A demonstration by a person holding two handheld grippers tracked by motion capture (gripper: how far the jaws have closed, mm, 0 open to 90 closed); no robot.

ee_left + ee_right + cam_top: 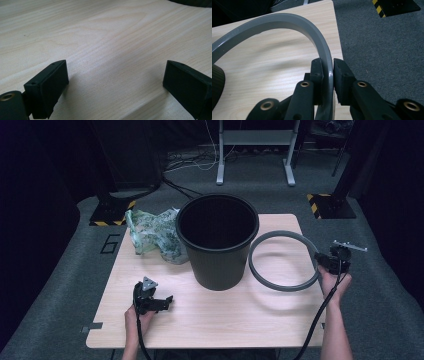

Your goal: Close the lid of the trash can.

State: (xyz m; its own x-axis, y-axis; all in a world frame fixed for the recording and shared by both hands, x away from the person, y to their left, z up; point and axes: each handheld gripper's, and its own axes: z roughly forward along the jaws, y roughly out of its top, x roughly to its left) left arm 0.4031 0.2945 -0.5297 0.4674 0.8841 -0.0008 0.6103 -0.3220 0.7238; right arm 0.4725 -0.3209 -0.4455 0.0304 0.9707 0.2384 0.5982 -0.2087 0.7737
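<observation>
One grey ring, one black bin, one crumpled green-patterned bag and two grippers are on or over the one wooden table.

The right gripper is clenched on the grey ring: in the right gripper view its two black jaws press on the band from either side, one pad on the inner face and one on the outer, at the ring's near right part. From that grip the ring arcs away ahead of the jaws and sweeps round to their left, over the table's right part and close to its right edge. It is a plain hoop of flat, smooth grey band, taller than it is thick, open through the middle so the wood shows inside it. In the high view its far left side comes just beside the bin's wall; I cannot tell whether they touch. A soft shadow lies on the wood under the ring.

The bin stands upright to the left of the right gripper, dark and ribbed, wider at the rim than at the base. The bag lies beyond the bin, well apart from the right gripper.

The left gripper is released: its jaws stand wide apart over bare wood, with nothing between them, near the table's front left.
</observation>
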